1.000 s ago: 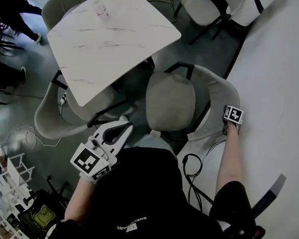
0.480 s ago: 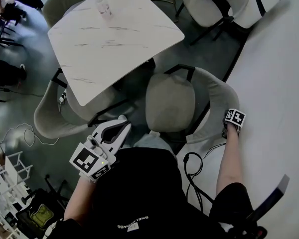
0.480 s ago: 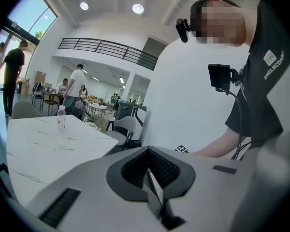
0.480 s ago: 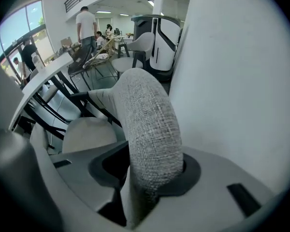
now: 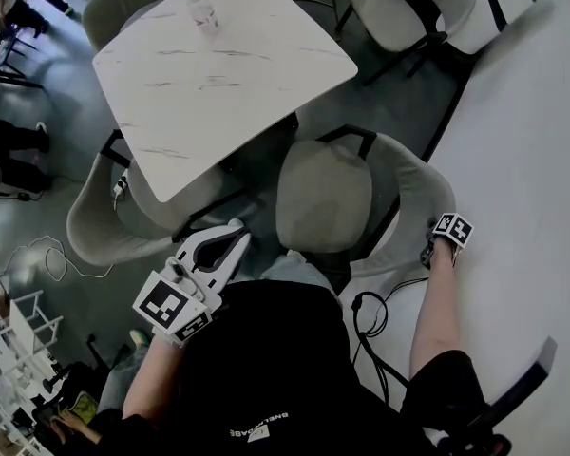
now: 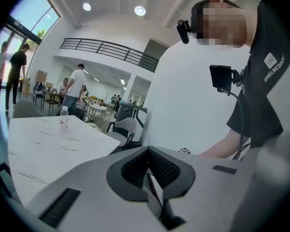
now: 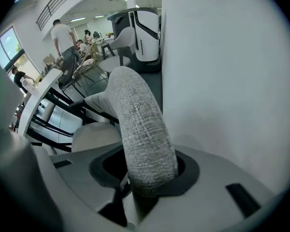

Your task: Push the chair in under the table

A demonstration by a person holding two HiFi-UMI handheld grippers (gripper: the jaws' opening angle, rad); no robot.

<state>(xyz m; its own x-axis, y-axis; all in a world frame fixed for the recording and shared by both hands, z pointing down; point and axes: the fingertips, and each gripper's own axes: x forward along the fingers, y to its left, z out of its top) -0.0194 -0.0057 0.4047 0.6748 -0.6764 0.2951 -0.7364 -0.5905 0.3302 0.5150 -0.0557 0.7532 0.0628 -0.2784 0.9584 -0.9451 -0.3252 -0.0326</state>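
The right claw [image 5: 428, 251] [image 7: 146, 178] points steeply down and has just been closing; its jaws now pinch the woven grey back rim of the chair [image 5: 323, 198] [image 7: 135, 115], which fills the gap between the pads. The left claw [image 5: 236, 228] [image 6: 147, 151] points nearly level, its ribbed pads meeting at the tips with nothing between them, and it hovers clear of the chair's near left side. Each claw carries a cube with black-and-white square markers. The person's black shirt [image 5: 266, 369] bears a line of white lettering, too small and turned to read with certainty. The chair stands just beside the near edge of the white marbled counter [image 5: 218, 74] [image 6: 43, 149], its seat out in the open and not under the top, its back toward the person and close to a white wall [image 5: 522, 160]. A second chair [image 5: 100, 231] sits partly under the counter's left corner. A clear bottle [image 5: 201, 12] [image 6: 64, 119] with a red label, its print unreadable, stands upright near the counter's far edge. The floor [image 5: 66, 150] is dull grey, with a black cable [image 5: 366, 326] looping at the person's feet. Beyond are more chairs and counters, people standing, a railed balcony and round ceiling lights.
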